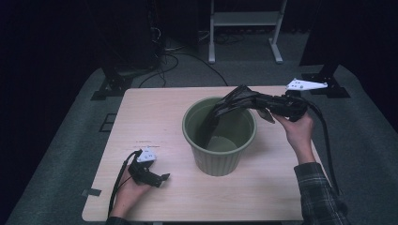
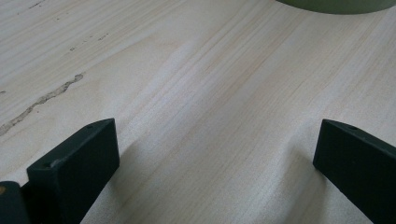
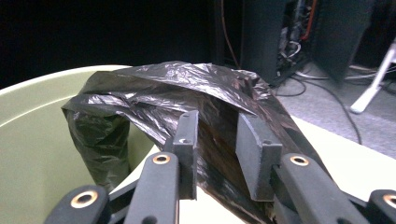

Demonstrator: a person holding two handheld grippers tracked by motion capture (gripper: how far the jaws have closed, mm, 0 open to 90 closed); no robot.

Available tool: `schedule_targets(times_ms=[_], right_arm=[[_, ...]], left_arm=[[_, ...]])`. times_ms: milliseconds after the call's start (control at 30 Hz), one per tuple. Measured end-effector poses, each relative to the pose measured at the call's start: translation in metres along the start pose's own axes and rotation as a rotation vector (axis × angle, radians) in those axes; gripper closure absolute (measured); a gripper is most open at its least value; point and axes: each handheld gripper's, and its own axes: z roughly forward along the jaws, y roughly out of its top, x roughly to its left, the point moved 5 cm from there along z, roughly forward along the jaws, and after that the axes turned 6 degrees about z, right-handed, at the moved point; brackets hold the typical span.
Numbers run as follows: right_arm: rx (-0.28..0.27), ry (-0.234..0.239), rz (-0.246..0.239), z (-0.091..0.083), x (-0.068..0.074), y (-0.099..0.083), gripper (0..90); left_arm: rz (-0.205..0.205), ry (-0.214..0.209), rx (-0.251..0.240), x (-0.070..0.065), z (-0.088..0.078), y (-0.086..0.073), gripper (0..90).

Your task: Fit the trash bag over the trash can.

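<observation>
A green ribbed bin (image 1: 219, 157) stands in the middle of the wooden table (image 1: 155, 117). A crumpled black plastic bag (image 1: 228, 107) hangs over the bin's far right rim and down inside it. My right gripper (image 1: 257, 100) reaches in from the right, level with the rim. In the right gripper view its jaws (image 3: 219, 140) stand partly apart, with the bag (image 3: 177, 86) lying between and beyond them; the pads do not press on it. The bin's wall (image 3: 32, 140) curves off to the left. My left gripper (image 1: 159, 178) rests low at the front left, open (image 2: 217, 158) over bare wood.
The table's near edge runs just below the left hand. A cable trails from each gripper. Beyond the table lie grey carpet, black stand feet, floor cables and a white frame (image 1: 244, 28). The bin's base (image 2: 336, 4) shows at the top of the left gripper view.
</observation>
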Motion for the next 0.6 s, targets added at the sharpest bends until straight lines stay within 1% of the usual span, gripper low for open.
schedule_targets(times_ms=[67, 133, 167, 233, 267, 333, 433, 500, 567, 600], right_arm=[[0.022, 0.003, -0.008, 0.005, 0.0, 0.0, 67.0], [0.028, -0.005, -0.01, 0.011, -0.001, 0.0, 68.0], [0.024, -0.005, -0.005, 0.014, -0.002, 0.0, 71.0], [0.029, -0.01, 0.004, 0.019, -0.004, 0.001, 84.9], [0.029, -0.008, 0.002, 0.02, -0.004, 0.001, 90.0], [0.027, 0.0, -0.002, 0.02, -0.002, 0.002, 90.0], [0.028, 0.025, -0.018, 0.017, 0.006, 0.003, 90.0], [0.029, 0.029, -0.028, 0.014, 0.009, 0.003, 90.0], [0.027, 0.029, -0.026, 0.011, 0.01, 0.003, 90.0], [0.023, 0.041, -0.017, 0.01, 0.01, 0.003, 90.0]], left_arm=[[0.0, 0.001, -0.001, 0.0, 0.0, 0.0, 0.0], [0.0, 0.0, -0.001, 0.0, 0.0, 0.0, 0.0], [0.001, 0.0, -0.001, 0.0, 0.0, 0.0, 0.0], [0.001, 0.0, -0.001, 0.0, 0.0, 0.0, 0.0], [0.002, 0.0, -0.002, 0.0, 0.0, 0.0, 0.0], [0.002, 0.0, -0.002, 0.0, 0.0, 0.0, 0.0], [0.002, -0.001, -0.002, 0.0, 0.0, 0.0, 0.0], [0.002, -0.001, -0.001, 0.0, 0.0, 0.0, 0.0], [0.0, -0.002, -0.001, -0.001, 0.0, 0.0, 0.0], [0.001, -0.003, 0.001, -0.001, 0.0, 0.0, 0.0]])
